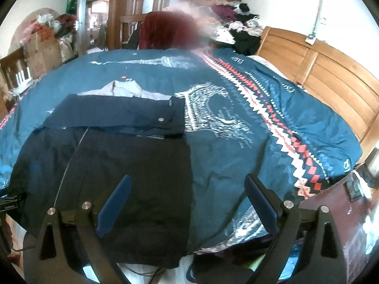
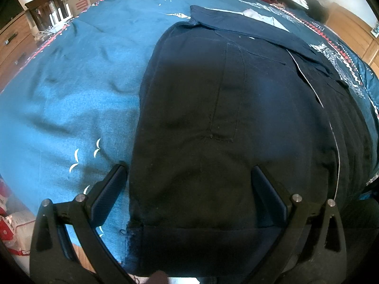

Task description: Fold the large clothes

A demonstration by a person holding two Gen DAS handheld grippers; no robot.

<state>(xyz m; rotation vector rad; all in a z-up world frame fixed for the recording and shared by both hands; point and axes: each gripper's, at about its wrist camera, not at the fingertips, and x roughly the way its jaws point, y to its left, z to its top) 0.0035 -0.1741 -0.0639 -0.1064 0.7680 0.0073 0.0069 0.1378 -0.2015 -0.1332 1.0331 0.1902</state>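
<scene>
Navy garment (image 2: 213, 118), folded lengthwise, lies flat on a teal patterned bedspread (image 2: 71, 82) at the near edge of the bed. Left gripper (image 1: 187, 189): jaws spread wide above the cloth, nothing between them. Right gripper (image 2: 189, 177): jaws wide, straddling the garment's hem end without pressing it.

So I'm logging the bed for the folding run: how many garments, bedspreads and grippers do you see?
Dark navy garment: 1
Teal patterned bedspread: 1
Grippers, left gripper and right gripper, both open: 2
Total: 4
</scene>
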